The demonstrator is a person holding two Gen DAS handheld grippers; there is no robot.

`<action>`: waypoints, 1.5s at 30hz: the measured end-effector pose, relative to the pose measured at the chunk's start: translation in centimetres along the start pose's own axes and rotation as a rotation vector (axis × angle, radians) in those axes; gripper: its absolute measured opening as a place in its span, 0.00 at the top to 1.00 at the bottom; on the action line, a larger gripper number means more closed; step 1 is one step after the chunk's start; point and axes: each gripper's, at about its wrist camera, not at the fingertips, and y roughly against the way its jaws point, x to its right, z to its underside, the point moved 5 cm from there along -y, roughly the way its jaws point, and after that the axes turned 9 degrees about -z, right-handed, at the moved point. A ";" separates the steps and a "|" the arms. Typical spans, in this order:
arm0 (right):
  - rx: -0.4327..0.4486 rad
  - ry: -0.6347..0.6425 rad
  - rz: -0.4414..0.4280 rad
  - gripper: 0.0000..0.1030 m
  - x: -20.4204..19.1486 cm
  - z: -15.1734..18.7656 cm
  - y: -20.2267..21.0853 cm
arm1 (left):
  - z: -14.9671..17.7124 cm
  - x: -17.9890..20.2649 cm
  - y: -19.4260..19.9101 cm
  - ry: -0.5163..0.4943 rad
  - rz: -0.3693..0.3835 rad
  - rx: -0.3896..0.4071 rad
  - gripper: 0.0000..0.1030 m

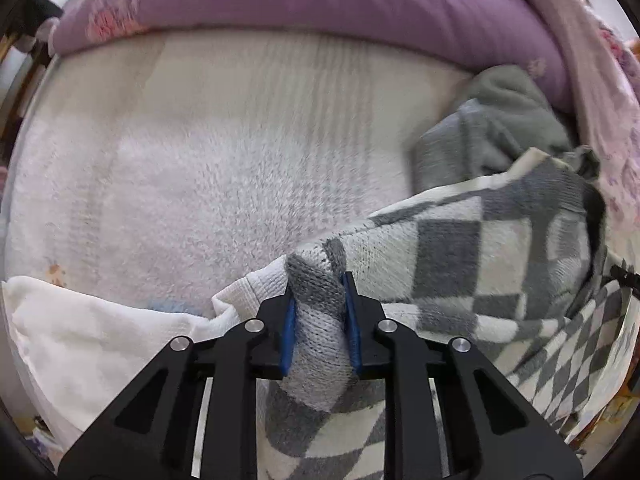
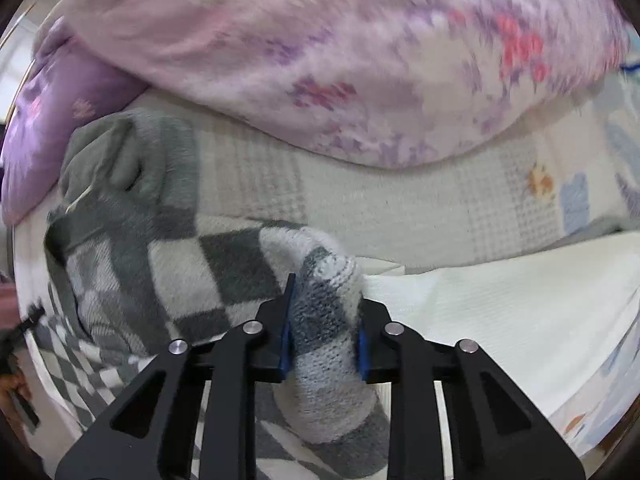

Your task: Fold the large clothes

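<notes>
A grey-and-white checkered knit sweater (image 1: 460, 248) is held up over a bed between both grippers. My left gripper (image 1: 319, 312) is shut on a bunched edge of it; the knit fills the gap between the blue pads. The sweater stretches to the right and hangs below. In the right wrist view my right gripper (image 2: 325, 316) is shut on another bunched edge of the sweater (image 2: 172, 264), which stretches to the left. A plain grey garment (image 1: 504, 124) lies crumpled behind it, also in the right wrist view (image 2: 120, 160).
A white fleecy bed cover (image 1: 200, 168) spreads ahead. A purple quilt (image 1: 304, 0) lies along the far side, a pink floral quilt (image 2: 320, 48) beside it. A white cloth (image 1: 80, 328) lies at the near edge, also at the right (image 2: 500, 312).
</notes>
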 end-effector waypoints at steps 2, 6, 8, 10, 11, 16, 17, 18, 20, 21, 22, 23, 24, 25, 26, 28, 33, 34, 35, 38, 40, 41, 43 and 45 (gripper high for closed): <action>0.034 0.044 0.015 0.81 -0.6 0.7 1.2 | 0.5 0.0 2.0 -0.004 0.008 0.048 0.82; 0.137 0.059 -0.038 0.81 -1.2 2.7 5.2 | 2.1 0.3 6.2 -0.002 0.036 0.141 0.83; 0.186 0.066 -0.076 0.82 -1.2 3.8 6.9 | 3.5 0.6 8.9 -0.020 0.033 0.188 0.83; 0.225 0.075 -0.092 0.82 -1.8 4.8 8.4 | 5.1 0.5 10.5 -0.023 0.046 0.213 0.84; 0.243 0.071 -0.114 0.82 -1.9 5.6 9.4 | 6.1 0.3 11.9 -0.017 0.059 0.227 0.85; 0.320 0.039 -0.232 0.82 -2.9 9.7 14.3 | 11.1 0.3 15.5 0.019 0.104 0.259 0.86; 0.328 0.026 -0.254 0.82 -2.7 10.6 15.2 | 12.7 -0.4 16.2 0.040 0.116 0.259 0.86; 0.336 0.014 -0.278 0.82 -2.4 12.1 16.3 | 13.8 -0.7 16.7 0.056 0.126 0.260 0.86; 0.342 0.018 -0.290 0.82 -2.1 14.5 18.3 | 16.8 -1.6 17.7 0.098 0.150 0.259 0.86; 0.338 0.018 -0.299 0.82 -1.8 15.8 19.1 | 18.5 -2.2 18.4 0.120 0.163 0.253 0.86; 0.334 0.006 -0.313 0.82 -1.2 17.6 19.9 | 20.3 -2.8 18.8 0.138 0.171 0.249 0.86; 0.328 -0.005 -0.322 0.82 -0.6 19.0 20.5 | 21.5 -3.0 19.2 0.145 0.173 0.245 0.86; 0.319 -0.011 -0.333 0.82 0.0 20.7 20.9 | 23.6 -3.6 19.5 0.161 0.187 0.233 0.86; 0.314 -0.016 -0.338 0.82 0.4 22.2 21.4 | 25.2 -4.0 19.6 0.185 0.206 0.224 0.86; 0.303 -0.023 -0.348 0.82 1.0 24.0 21.6 | 26.5 -4.6 19.6 0.208 0.227 0.215 0.86; 0.277 -0.045 -0.364 0.82 2.1 27.1 21.4 | 29.9 -5.7 19.2 0.269 0.267 0.183 0.86; 0.169 -0.124 -0.323 0.82 5.4 34.4 17.9 | 37.9 -6.9 15.3 0.367 0.282 0.054 0.85; 0.123 -0.147 -0.303 0.81 6.1 36.3 16.2 | 39.0 -6.9 14.3 0.375 0.283 0.031 0.85; 0.095 -0.160 -0.278 0.78 6.6 37.3 15.2 | 39.9 -6.8 13.4 0.384 0.279 0.012 0.85; 0.058 -0.185 -0.228 0.75 7.5 40.1 13.1 | 43.0 -6.5 11.0 0.418 0.272 -0.035 0.85; 0.042 -0.182 -0.168 0.64 7.3 41.5 12.6 | 44.1 -6.9 11.0 0.480 0.310 -0.014 0.85; 0.043 -0.197 -0.163 0.57 7.3 42.2 12.6 | 44.8 -7.2 11.3 0.527 0.341 0.008 0.84; 0.051 -0.246 -0.147 0.49 7.7 43.1 13.0 | 46.0 -7.7 12.1 0.625 0.385 0.025 0.84; 0.055 -0.316 -0.153 0.43 8.6 44.3 13.5 | 47.0 -7.7 13.1 0.666 0.388 0.038 0.73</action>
